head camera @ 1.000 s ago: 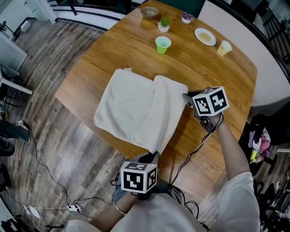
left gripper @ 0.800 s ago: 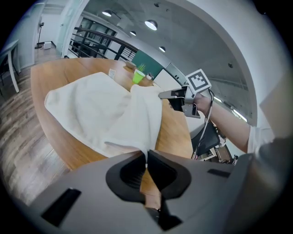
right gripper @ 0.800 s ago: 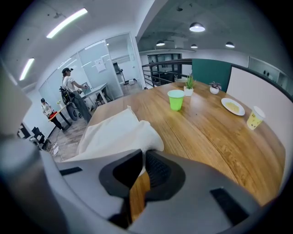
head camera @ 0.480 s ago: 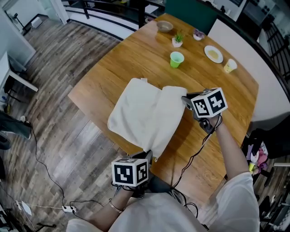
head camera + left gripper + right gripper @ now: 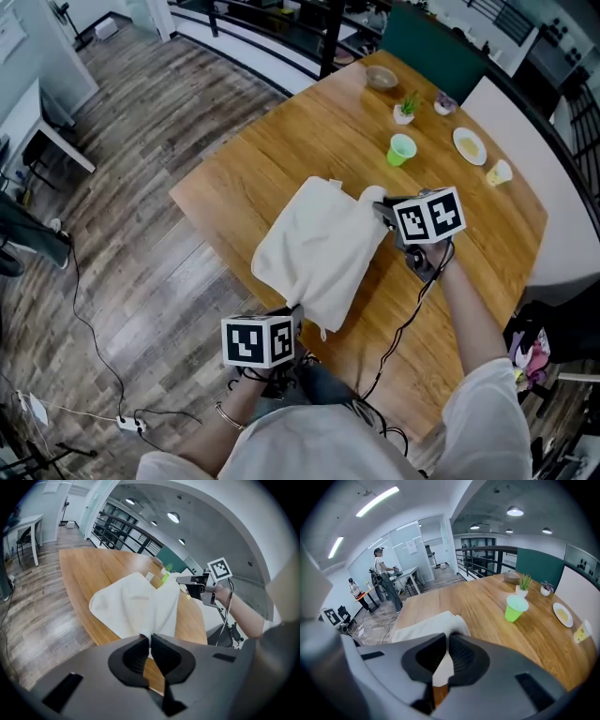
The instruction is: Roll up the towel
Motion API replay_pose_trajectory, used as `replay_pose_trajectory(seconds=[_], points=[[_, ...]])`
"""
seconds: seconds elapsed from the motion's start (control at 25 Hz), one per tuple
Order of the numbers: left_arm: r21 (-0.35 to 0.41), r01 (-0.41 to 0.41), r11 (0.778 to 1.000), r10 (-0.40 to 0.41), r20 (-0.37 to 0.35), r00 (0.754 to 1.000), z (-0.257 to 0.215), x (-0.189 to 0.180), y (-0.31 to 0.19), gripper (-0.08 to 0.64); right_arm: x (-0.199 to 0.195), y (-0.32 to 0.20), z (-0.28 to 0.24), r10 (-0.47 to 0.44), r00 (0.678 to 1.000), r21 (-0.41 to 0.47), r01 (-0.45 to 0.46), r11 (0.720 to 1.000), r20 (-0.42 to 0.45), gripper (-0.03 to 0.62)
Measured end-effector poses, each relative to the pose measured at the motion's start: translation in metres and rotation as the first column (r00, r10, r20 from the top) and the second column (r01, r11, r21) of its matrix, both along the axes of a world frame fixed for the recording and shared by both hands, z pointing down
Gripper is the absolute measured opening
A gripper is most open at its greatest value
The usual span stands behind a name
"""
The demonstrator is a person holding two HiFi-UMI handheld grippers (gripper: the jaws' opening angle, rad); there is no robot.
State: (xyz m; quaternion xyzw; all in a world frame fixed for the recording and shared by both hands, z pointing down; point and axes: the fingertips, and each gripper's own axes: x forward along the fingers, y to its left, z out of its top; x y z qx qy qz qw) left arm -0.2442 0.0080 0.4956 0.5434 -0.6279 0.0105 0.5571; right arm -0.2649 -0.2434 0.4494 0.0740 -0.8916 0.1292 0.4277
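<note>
A cream towel (image 5: 319, 246) lies on the wooden table (image 5: 272, 155), partly folded over itself, and its near corner reaches past the table's near edge. My left gripper (image 5: 295, 312) is shut on that near corner, which is pinched between the jaws in the left gripper view, where the towel (image 5: 140, 599) spreads out ahead of the gripper (image 5: 150, 641). My right gripper (image 5: 380, 207) is shut on the far right corner and holds it raised. In the right gripper view the towel (image 5: 426, 627) bunches in front of the gripper (image 5: 446, 645), with cloth hanging between the jaws.
Beyond the towel stand a green cup (image 5: 401, 149), a small potted plant (image 5: 405, 110), a bowl (image 5: 382, 77), a plate (image 5: 469, 145) and a yellow cup (image 5: 500, 172). Cables trail over the wood floor (image 5: 122, 281). Two people (image 5: 382, 581) stand at a desk far off.
Both grippers have moved left across the table with the towel's corners in them. The towel's right side is folded further over the rest, so it looks narrower.
</note>
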Motion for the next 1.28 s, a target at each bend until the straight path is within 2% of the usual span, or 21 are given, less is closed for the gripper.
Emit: replay_pose_trajectory(seconds=[0.32, 0.6, 1.28], points=[[-0.029, 0.028, 0.999, -0.027, 0.035, 0.999, 0.015, -0.045, 0.001, 0.015, -0.051, 0.004, 0.018, -0.007, 1.000, -0.004, 0.007, 1.000, -0.016, 0.020], [-0.056, 0.051, 0.997, -0.051, 0.002, 0.999, 0.034, -0.063, 0.004, 0.015, -0.080, 0.006, 0.043, -0.018, 0.999, -0.018, 0.017, 1.000, -0.050, 0.020], [-0.086, 0.058, 0.995, -0.063, -0.056, 0.996, 0.056, -0.083, 0.009, 0.021, -0.111, 0.007, 0.088, -0.008, 0.992, -0.019, 0.005, 1.000, -0.125, 0.035]])
